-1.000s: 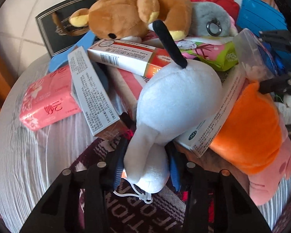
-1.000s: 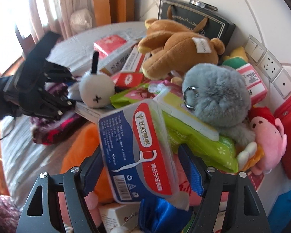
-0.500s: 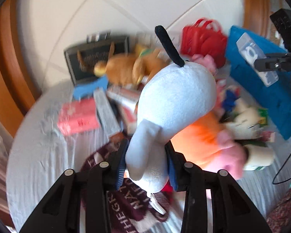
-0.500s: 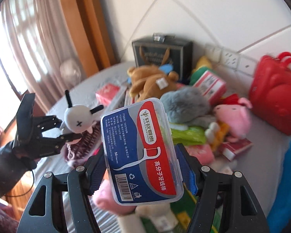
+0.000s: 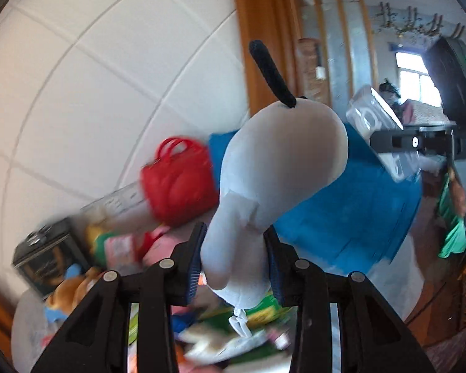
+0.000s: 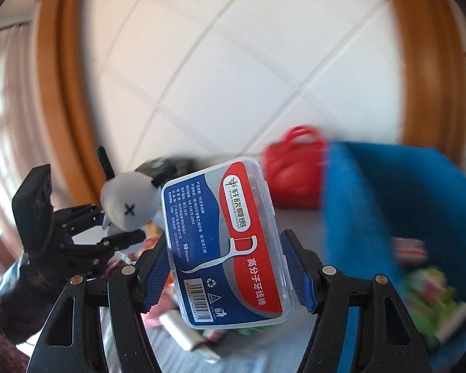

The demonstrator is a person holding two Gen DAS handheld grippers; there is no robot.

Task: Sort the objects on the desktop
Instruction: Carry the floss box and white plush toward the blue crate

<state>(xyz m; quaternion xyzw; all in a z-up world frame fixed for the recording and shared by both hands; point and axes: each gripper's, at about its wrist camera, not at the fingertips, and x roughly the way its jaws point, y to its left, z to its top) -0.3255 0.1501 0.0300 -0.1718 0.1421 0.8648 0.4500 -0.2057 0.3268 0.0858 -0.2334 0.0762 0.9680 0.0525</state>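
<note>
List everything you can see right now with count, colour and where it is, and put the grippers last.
plush toy: 1, white with black ear, in left gripper
floss pick box: 1, clear with blue-red label, in right gripper
handbag: 1, red, by wall
bin: 1, blue, right of handbag
black case: 1, by wall
blurred clutter: below, uncountable
left gripper: black, shut on plush toy
right gripper: black, shut on floss pick box
</note>
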